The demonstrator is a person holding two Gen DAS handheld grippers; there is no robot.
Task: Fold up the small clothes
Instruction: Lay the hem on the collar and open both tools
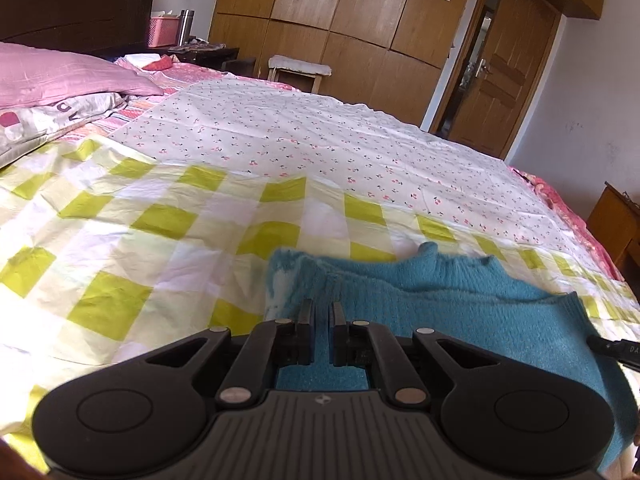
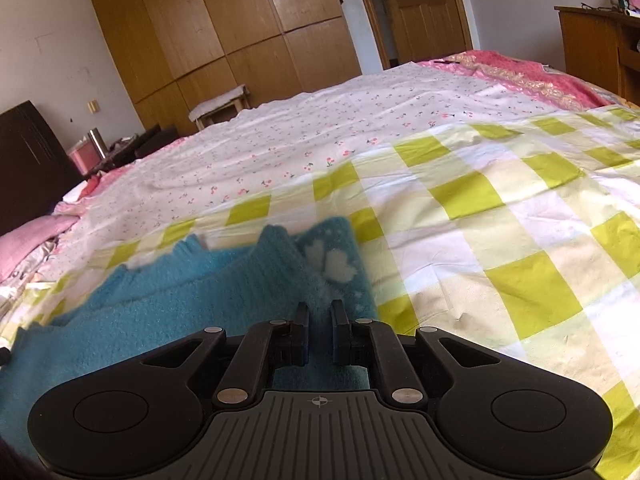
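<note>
Both tools, left (image 1: 321, 312) and right (image 2: 320, 312), pinch the teal sweater (image 1: 460, 300); no legible writing.

Teal knit sweater (image 2: 168, 304) (white heart motifs at one corner); sheet (image 1: 140, 240) checked lime-green and white; further cloth (image 1: 320, 140) white with tiny pink cherries.

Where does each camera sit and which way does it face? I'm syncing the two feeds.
Left wrist: on the left gripper, facing across the bed toward the wardrobe; jaws nearly closed on the teal sweater.
Right wrist: on the right gripper, same heading; jaws nearly closed on the sweater.
Shared: sweater, checked sheet, wardrobe, door.
</note>
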